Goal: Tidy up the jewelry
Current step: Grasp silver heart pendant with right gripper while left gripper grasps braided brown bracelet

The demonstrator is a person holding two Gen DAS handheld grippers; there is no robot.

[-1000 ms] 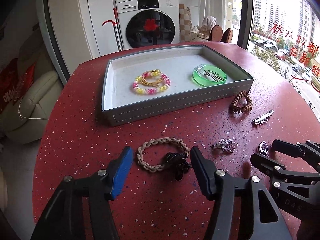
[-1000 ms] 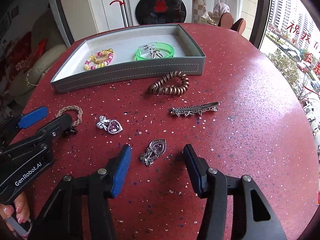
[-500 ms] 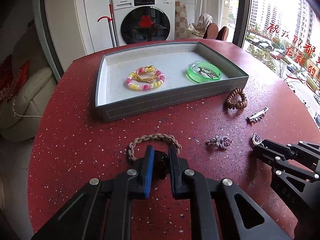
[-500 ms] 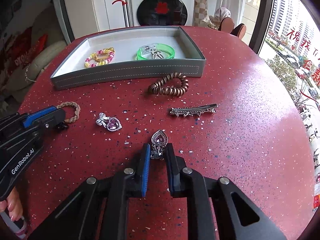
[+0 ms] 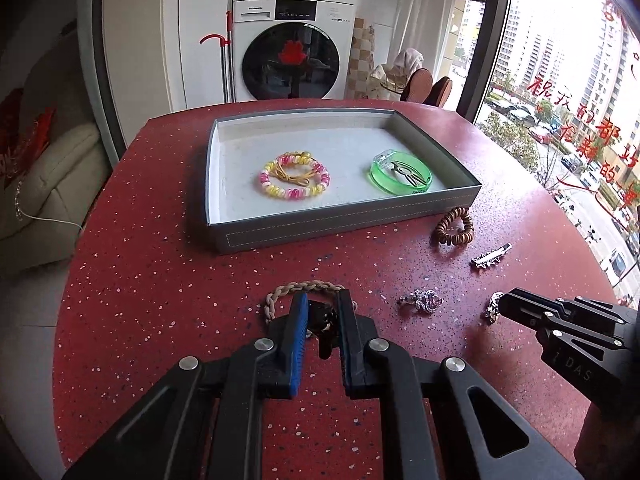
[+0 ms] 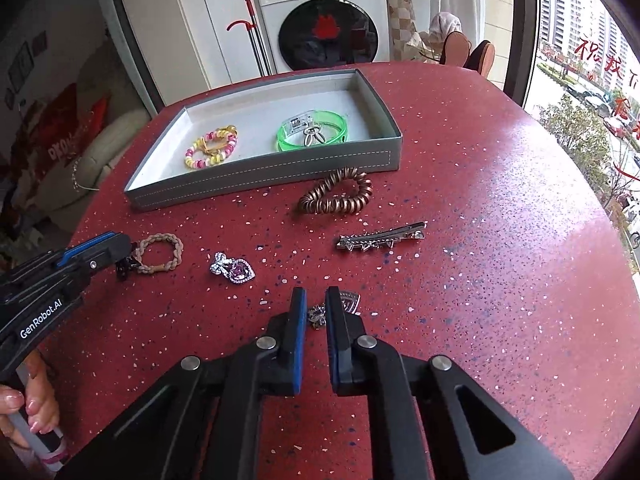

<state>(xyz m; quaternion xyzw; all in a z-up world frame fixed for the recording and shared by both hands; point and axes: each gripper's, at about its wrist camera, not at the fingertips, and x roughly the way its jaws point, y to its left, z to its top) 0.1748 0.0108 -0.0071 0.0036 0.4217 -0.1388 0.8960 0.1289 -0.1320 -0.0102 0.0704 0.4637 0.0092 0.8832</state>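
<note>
My left gripper (image 5: 322,296) is shut on the black charm (image 5: 322,320) of a beige braided hair tie (image 5: 280,294) lying on the red table. The right wrist view shows the same hair tie (image 6: 160,254) beside that gripper (image 6: 120,248). My right gripper (image 6: 315,294) has its jaws closing, pads pinching a silver heart pendant (image 6: 350,302) low over the table. A grey tray (image 5: 340,224) farther back holds a pink and yellow beaded bracelet (image 5: 294,180) and a green bangle (image 5: 402,172).
Loose on the table between the tray and the grippers lie a purple heart pendant (image 6: 234,270), a copper spiral hair tie (image 6: 336,198) and a silver hair clip (image 6: 380,236). A hand (image 6: 36,412) holds the left gripper. The table edge curves off at right.
Both grippers went from wide open to shut. The left closed on the hair tie's black charm, the right on the silver heart pendant, which has turned a little.
</note>
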